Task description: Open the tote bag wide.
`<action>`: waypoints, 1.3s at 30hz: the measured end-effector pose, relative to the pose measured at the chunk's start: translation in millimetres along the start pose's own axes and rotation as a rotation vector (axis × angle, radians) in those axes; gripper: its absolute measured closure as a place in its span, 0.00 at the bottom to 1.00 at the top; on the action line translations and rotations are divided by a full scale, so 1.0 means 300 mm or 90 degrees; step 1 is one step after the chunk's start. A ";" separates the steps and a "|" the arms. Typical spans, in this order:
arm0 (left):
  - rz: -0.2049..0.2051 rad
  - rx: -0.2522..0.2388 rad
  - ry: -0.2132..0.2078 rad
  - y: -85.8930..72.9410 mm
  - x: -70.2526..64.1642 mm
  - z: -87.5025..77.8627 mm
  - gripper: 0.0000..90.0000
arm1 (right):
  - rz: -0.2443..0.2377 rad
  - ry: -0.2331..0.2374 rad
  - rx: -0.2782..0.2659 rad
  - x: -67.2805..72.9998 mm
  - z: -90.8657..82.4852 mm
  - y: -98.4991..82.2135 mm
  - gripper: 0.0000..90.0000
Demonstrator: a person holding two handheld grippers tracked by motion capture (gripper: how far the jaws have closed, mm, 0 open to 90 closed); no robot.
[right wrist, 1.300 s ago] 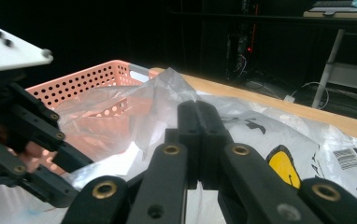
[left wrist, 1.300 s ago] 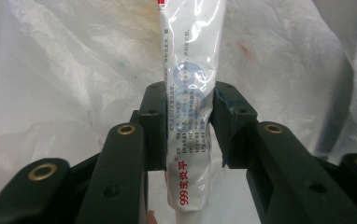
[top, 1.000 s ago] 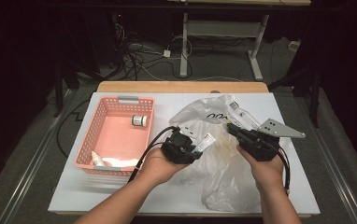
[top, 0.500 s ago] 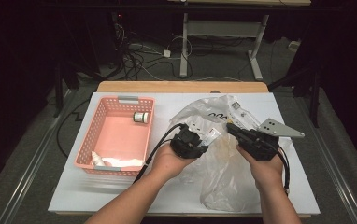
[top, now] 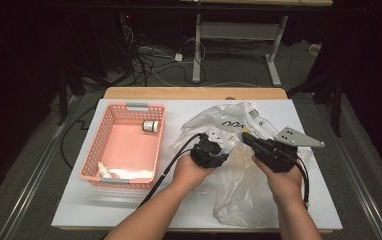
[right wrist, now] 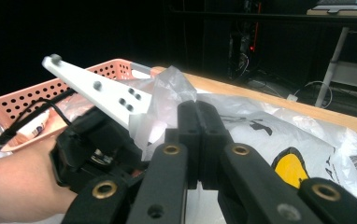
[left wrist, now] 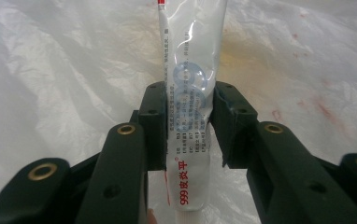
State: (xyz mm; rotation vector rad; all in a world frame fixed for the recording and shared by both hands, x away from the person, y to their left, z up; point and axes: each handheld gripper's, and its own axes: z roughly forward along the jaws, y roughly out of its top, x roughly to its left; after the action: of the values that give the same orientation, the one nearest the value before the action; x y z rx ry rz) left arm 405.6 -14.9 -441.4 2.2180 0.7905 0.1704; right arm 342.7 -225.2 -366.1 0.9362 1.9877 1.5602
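Observation:
My left gripper [top: 214, 149] [left wrist: 188, 100] is shut on a white ointment tube [left wrist: 191, 56] with red and grey print, which stands upright between the pads. It hangs over the crumpled clear plastic bag [top: 236, 187] at mid-table. My right gripper [top: 247, 138] [right wrist: 200, 116] is shut on a fold of the bag's film [right wrist: 165, 91] and holds that edge lifted. The two grippers face each other a short way apart. In the right gripper view, the left gripper's body [right wrist: 97, 149] and its hand sit close at the left.
A pink perforated basket [top: 95, 150] stands left of the bag, with a small white jar [top: 150, 125] at its far end and a white bottle [top: 104, 171] near its front. The white tabletop [top: 104, 210] ends at a wooden strip behind.
My left hand has carried the tube to the right and a little down, closer to the bag's lifted edge. The right gripper has kept still.

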 end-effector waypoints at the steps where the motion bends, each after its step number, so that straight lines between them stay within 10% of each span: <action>1: 0.002 0.001 0.001 0.001 0.002 0.008 0.74 | 0.002 -0.001 0.000 0.001 0.001 -0.001 1.00; 18: 0.005 -0.004 0.005 0.006 -0.002 0.063 0.72 | 0.004 -0.003 0.002 -0.008 -0.001 -0.005 1.00; 39: 0.035 -0.001 -0.042 -0.057 -0.040 -0.031 0.26 | 0.006 -0.006 0.001 -0.016 -0.003 -0.007 1.00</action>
State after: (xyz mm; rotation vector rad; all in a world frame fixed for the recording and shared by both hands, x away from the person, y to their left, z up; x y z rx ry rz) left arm 384.4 -7.1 -445.4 2.2338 0.6935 0.1238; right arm 344.7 -229.5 -368.2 0.9529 1.9809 1.5571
